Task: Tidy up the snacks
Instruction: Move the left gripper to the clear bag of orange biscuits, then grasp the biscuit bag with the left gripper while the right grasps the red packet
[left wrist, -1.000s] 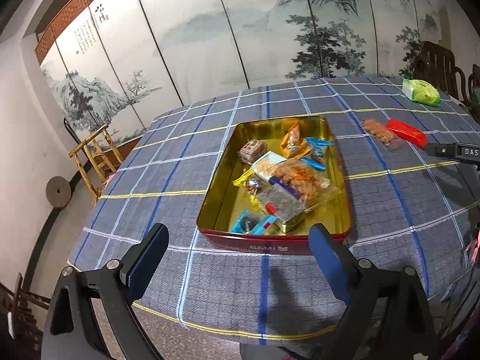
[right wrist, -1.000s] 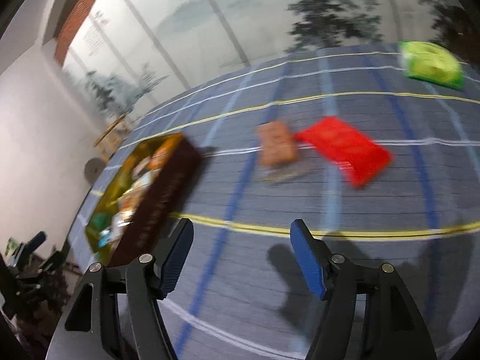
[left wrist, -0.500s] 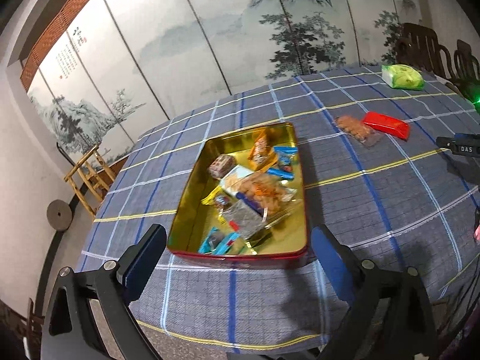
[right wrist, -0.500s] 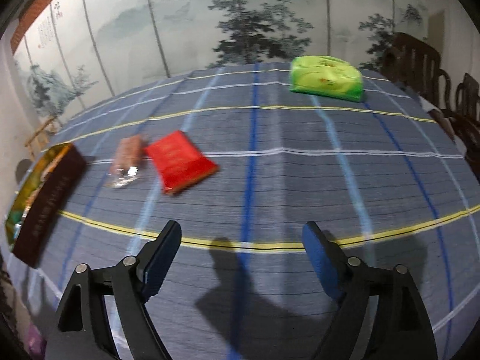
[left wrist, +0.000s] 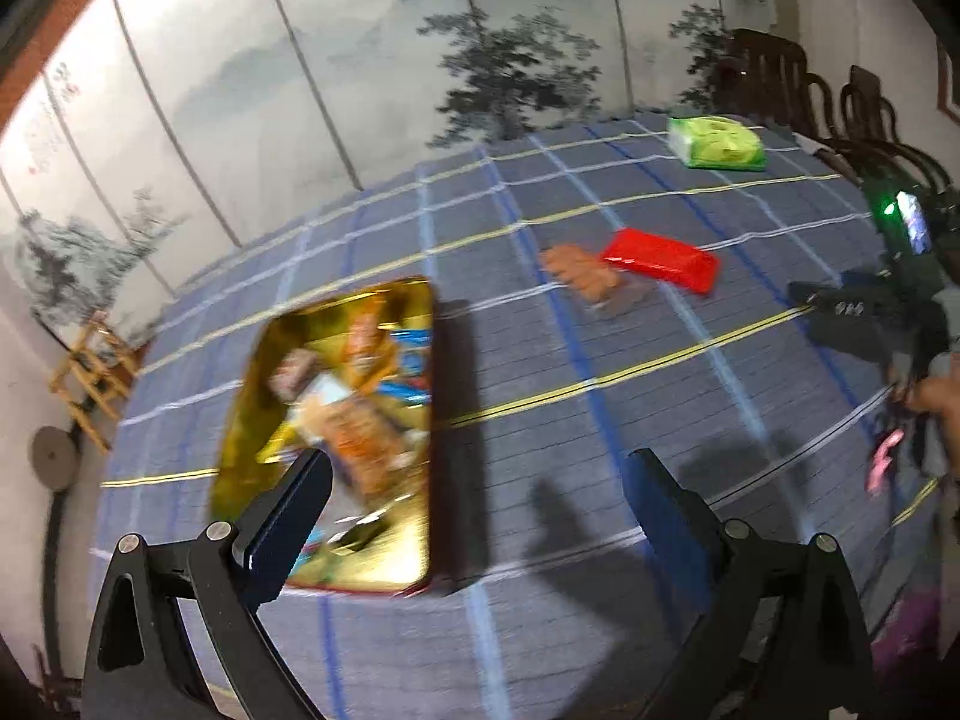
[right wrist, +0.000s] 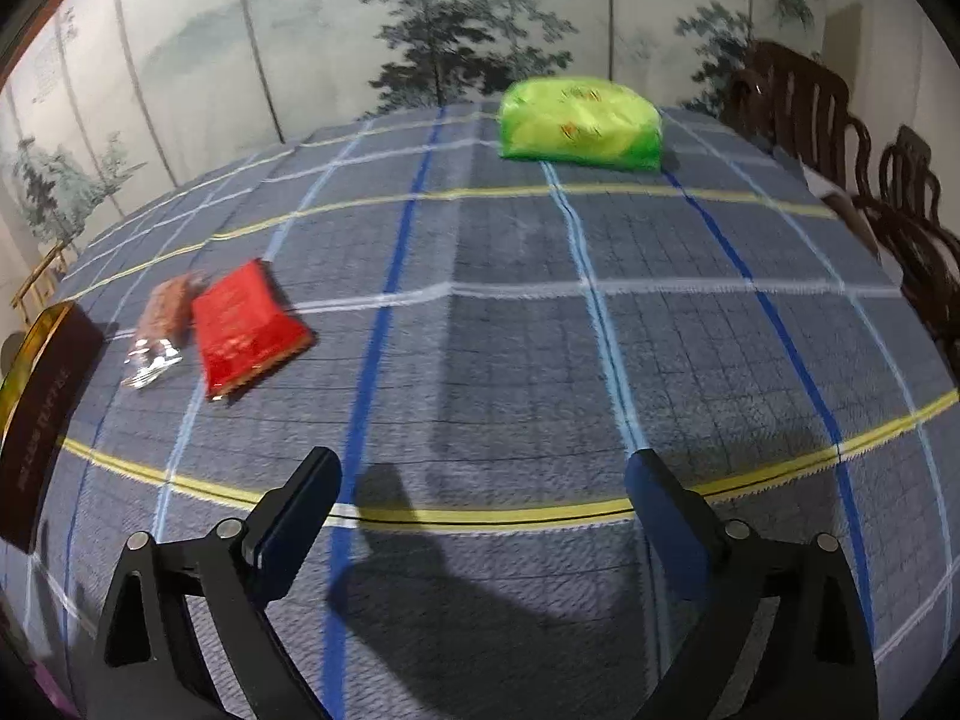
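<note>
While both claws are hanging above the checked tabletop (right wrist: 516, 348), neither is holding anything. Left claw (left wrist: 477, 495): its two blue-padded fingers (left wrist: 288, 516) are standing wide apart, with bare cloth showing between them. Lying to the left of this claw, partly behind its left finger, the gold tin (left wrist: 240, 420) is resting flat on the tabletop, and mixed wrapped snacks (left wrist: 360, 420) are sitting inside it; motion blur is hiding their details. Ahead of this claw and to its right, the red packet (left wrist: 660, 267) is lying on the cloth, with the clear pack of brown biscuits (left wrist: 582, 276) just beside it on the left. Farther ahead, near the far edge of the tabletop, the green packet (left wrist: 717, 144) is lying well apart from the others. At the right edge of the left wrist view, the other handheld device and part of a hand are showing.

Right claw (right wrist: 483, 498): its fingers (right wrist: 300, 510) are likewise spread wide over empty cloth. Ahead and to the left of it, the red packet (right wrist: 243, 330) is lying just beside the biscuit pack (right wrist: 162, 324); whether the two are touching cannot be told. Farther left, the dark side wall of the tin (right wrist: 42, 408) is showing at the frame edge. Far ahead and slightly right, the green packet (right wrist: 579, 123) is resting near the painted screen (right wrist: 300, 30). Dark wooden chairs (right wrist: 840, 138) are standing beyond the right side of the tabletop.
</note>
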`<act>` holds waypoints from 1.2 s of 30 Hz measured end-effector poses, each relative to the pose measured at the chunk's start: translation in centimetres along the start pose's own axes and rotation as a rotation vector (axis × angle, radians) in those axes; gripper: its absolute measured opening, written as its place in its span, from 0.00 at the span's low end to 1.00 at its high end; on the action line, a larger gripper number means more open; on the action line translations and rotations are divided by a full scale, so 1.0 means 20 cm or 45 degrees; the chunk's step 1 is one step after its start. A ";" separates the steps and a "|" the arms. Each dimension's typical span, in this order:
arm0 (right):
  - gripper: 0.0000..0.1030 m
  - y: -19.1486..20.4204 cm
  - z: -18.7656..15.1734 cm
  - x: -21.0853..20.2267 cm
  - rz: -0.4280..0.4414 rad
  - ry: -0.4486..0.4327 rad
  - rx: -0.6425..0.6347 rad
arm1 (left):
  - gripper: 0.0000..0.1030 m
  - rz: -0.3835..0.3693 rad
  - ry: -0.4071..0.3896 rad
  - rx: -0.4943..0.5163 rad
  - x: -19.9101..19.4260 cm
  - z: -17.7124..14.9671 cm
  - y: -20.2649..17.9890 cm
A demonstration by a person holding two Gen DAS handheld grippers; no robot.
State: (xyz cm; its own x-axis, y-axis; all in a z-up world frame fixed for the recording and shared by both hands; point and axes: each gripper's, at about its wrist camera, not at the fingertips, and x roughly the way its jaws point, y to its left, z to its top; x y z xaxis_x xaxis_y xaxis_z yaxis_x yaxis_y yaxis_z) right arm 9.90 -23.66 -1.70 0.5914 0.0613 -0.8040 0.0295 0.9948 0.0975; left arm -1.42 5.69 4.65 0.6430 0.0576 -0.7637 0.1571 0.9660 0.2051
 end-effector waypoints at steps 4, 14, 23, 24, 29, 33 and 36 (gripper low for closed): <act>1.00 0.06 0.00 0.04 -0.069 0.043 -0.071 | 0.94 -0.079 0.038 -0.017 0.11 0.12 -0.07; 1.00 0.05 -0.01 0.02 0.017 0.024 -0.069 | 0.88 -0.346 0.211 -0.119 0.62 0.45 -0.19; 1.00 0.02 0.00 0.00 0.085 0.005 -0.033 | 0.75 -0.383 0.361 -0.208 0.94 0.60 -0.19; 1.00 0.02 0.00 0.00 0.091 0.004 -0.032 | 0.69 -0.368 0.381 -0.211 0.98 0.61 -0.19; 1.00 0.01 0.00 0.00 0.126 -0.001 -0.030 | 0.62 -0.360 0.394 -0.214 1.04 0.64 -0.20; 1.00 0.01 -0.01 -0.01 0.141 -0.005 -0.026 | 0.74 -0.327 0.348 -0.167 1.07 0.65 -0.24; 1.00 0.01 -0.01 -0.01 0.147 -0.006 -0.025 | 0.77 -0.290 0.321 -0.109 1.08 0.66 -0.29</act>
State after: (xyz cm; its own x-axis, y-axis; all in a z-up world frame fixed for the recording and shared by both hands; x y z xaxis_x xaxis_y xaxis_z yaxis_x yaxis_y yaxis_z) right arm 9.59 -23.46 -1.58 0.5935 0.1755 -0.7855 -0.0548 0.9825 0.1781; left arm 21.46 -1.88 -5.03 0.3913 -0.1119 -0.9134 0.2048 0.9783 -0.0321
